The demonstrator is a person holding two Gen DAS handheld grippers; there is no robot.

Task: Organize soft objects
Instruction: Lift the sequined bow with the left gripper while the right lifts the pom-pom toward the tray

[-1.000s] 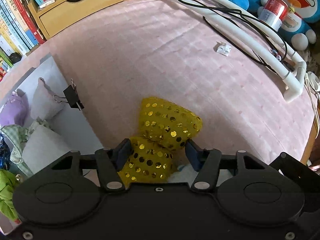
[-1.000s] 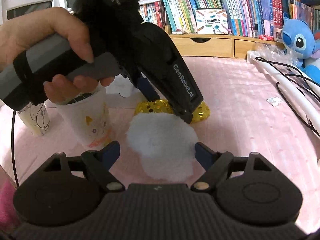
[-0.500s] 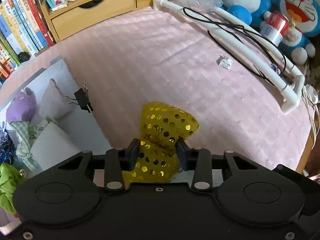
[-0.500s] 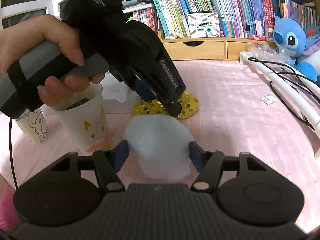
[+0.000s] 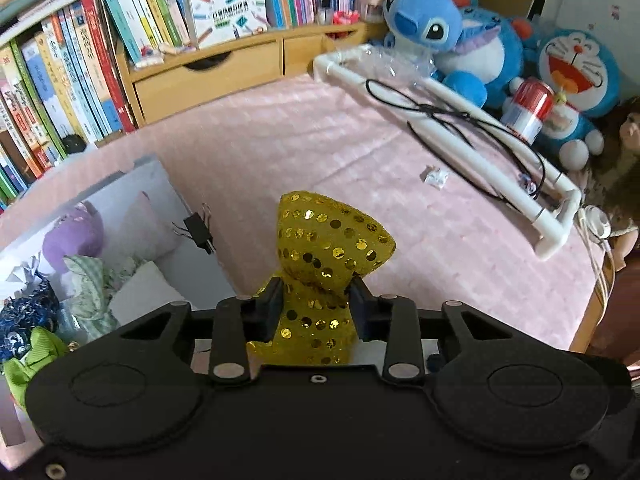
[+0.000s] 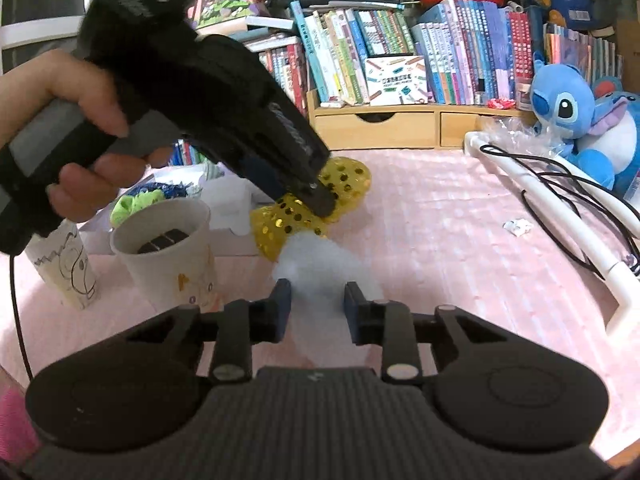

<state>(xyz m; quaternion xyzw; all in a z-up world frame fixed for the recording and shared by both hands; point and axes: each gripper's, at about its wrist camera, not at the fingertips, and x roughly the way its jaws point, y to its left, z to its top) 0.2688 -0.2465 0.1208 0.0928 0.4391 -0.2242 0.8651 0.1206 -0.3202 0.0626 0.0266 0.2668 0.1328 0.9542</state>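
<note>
Left gripper (image 5: 315,300): my jaws, just closing, pinch the yellow sequinned fabric bow (image 5: 328,240)
Right gripper (image 6: 315,304): my jaws, just closed, squeeze the white fluffy cotton ball (image 6: 320,264)

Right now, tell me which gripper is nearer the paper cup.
Right. The right gripper, shut on the white fluff, sits just beside the paper cup; the left gripper holds the gold bow above and beyond it.

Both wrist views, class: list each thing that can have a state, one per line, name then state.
left gripper: shut on yellow sequin bow, just closed further
right gripper: shut on white fluff ball
white box: open, holding soft items
paper cup: upright
red can: upright
</note>
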